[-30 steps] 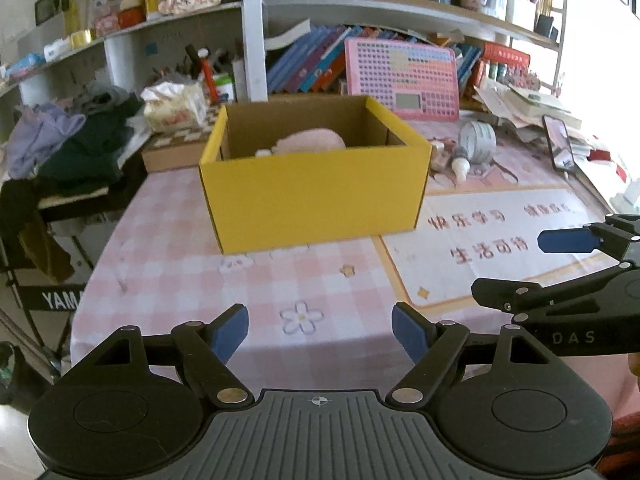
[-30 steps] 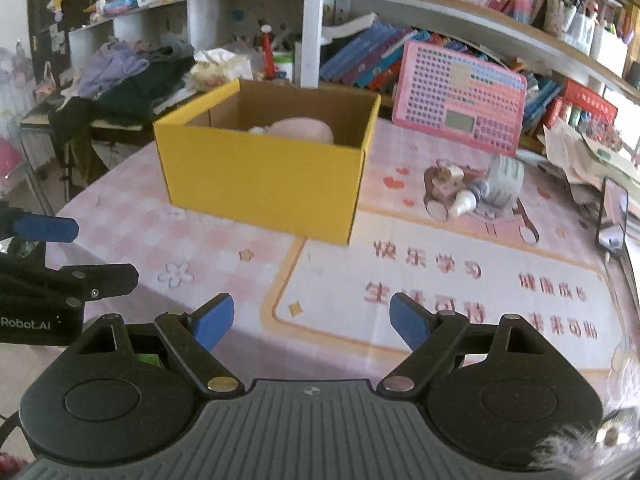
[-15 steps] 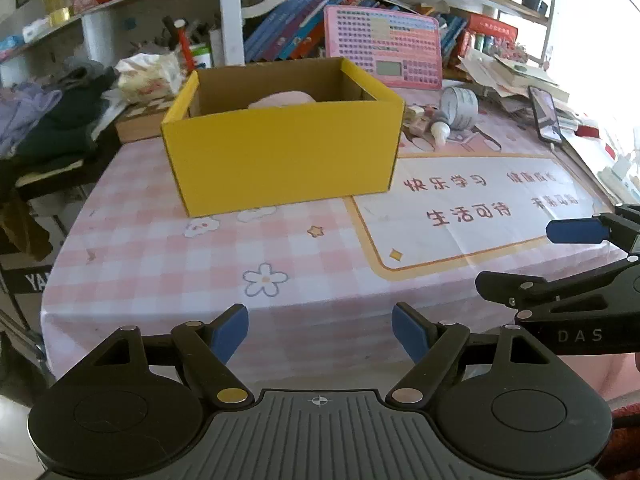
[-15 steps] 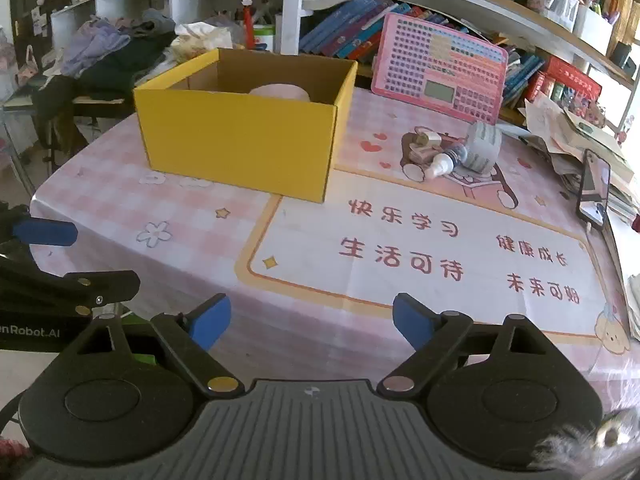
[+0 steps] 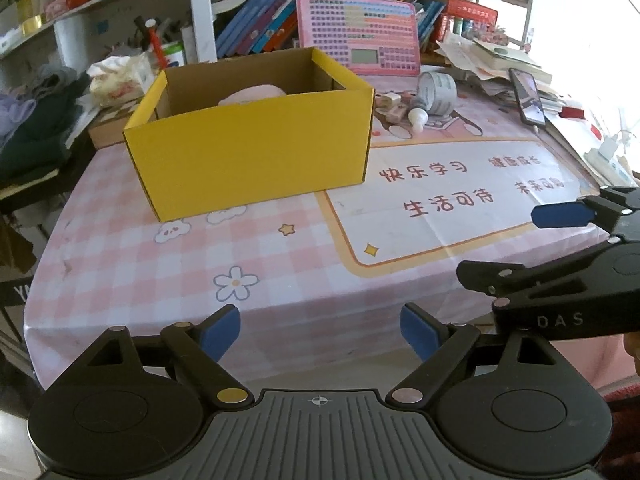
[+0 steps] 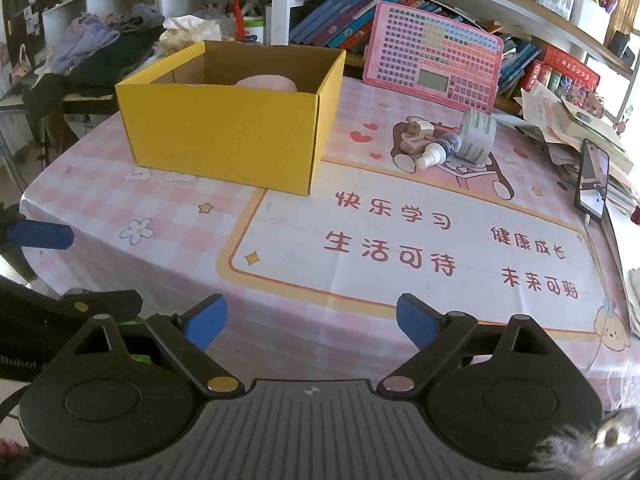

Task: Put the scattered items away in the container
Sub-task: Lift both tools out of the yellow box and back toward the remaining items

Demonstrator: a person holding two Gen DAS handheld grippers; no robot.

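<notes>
Both tongs, left (image 5: 320, 330) and right (image 6: 312, 320), have backed off gaping and empty; bottle (image 6: 438, 151) and tape (image 6: 477, 135) remain at the box's (image 6: 224, 128) three o'clock.

left gripper (image 5: 320, 330): jaws wide apart, empty | right gripper (image 6: 312, 320): same

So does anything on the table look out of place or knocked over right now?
Yes: a small spray bottle lies on its side against a tape roll and a small pink item, clustered outside the yellow box. Nothing looks spilled or damaged.
</notes>
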